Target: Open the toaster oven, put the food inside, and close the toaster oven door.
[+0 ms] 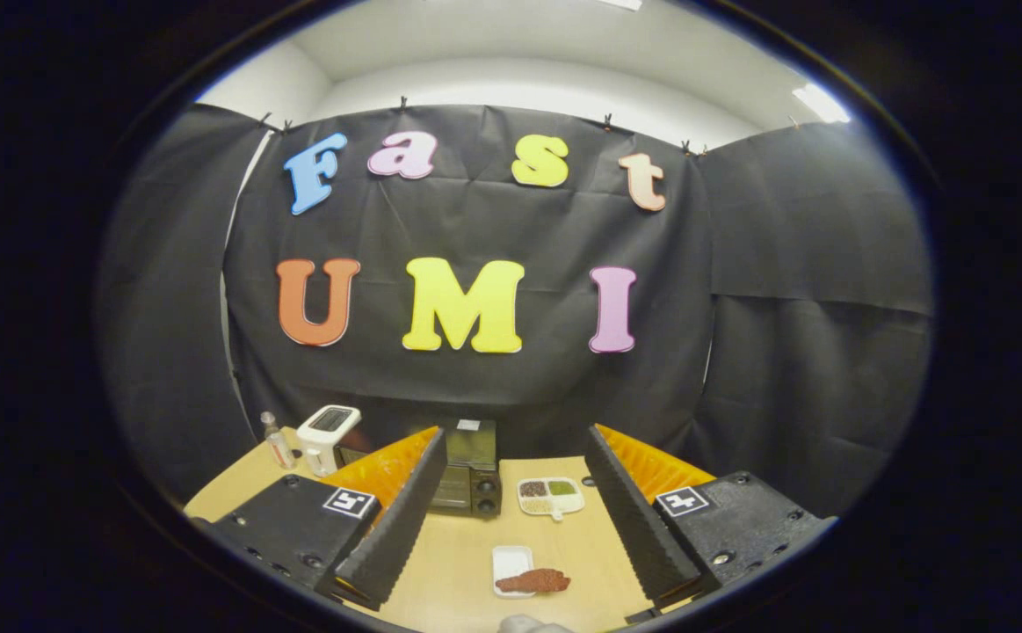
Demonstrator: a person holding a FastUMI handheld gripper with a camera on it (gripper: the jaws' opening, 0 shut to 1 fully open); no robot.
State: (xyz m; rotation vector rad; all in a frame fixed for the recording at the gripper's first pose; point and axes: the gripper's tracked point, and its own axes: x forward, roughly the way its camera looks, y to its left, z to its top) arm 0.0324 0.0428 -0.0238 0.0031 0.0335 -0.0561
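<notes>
Gripper, lower centre of frame: fingers spread wide apart, holding nothing. Between them, on the wooden table, a small white tray with a reddish-brown piece of food overhanging its right edge. Bare tabletop separates it from the black toaster oven, door closed, at the table's far edge. Right of the oven, a divided dish. Left of centre, a white toaster and a small bottle.

Black cloth wall clipped up at its top, white ceiling with bright light, pale wooden table
</notes>
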